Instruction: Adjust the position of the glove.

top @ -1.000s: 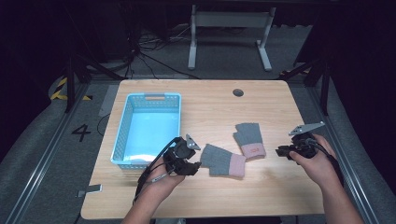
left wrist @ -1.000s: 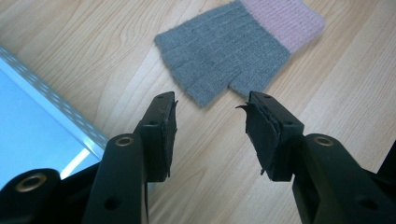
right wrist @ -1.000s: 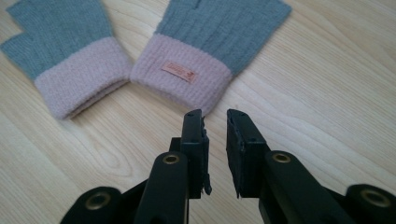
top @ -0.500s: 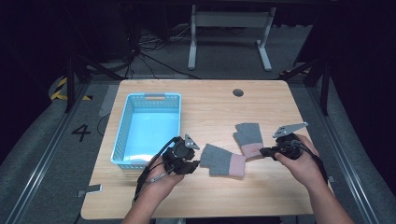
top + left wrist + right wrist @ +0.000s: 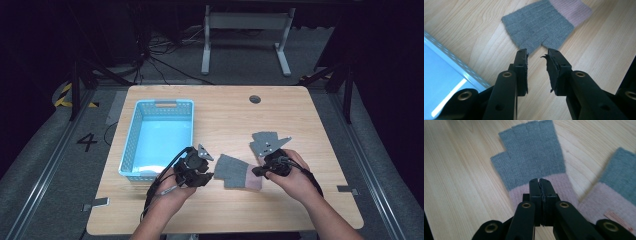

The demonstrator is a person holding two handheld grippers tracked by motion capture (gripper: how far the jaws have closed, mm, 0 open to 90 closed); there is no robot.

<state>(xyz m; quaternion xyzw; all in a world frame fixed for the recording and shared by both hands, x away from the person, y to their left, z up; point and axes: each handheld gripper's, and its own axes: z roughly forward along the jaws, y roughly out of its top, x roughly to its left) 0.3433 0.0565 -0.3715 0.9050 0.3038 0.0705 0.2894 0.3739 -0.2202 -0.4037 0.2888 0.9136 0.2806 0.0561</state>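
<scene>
A grey fingerless glove with a pink cuff lies flat near the table's front, between my two grippers. My left gripper is at its finger end. In the left gripper view that gripper is open, its tips just short of the glove, with nothing between them. My right gripper is at the cuff end. In the right gripper view it is shut, its tips over the pink cuff of the glove, which lies unwrinkled. A second matching glove lies just behind and to the right.
A light blue plastic basket stands on the left half of the wooden table, its near corner close to my left gripper. A round cable hole is at the back of the table. Bare wood lies behind the gloves.
My right gripper has moved left from near the table's right edge to the pink cuff of the front glove. The left gripper and both gloves have stayed put.
</scene>
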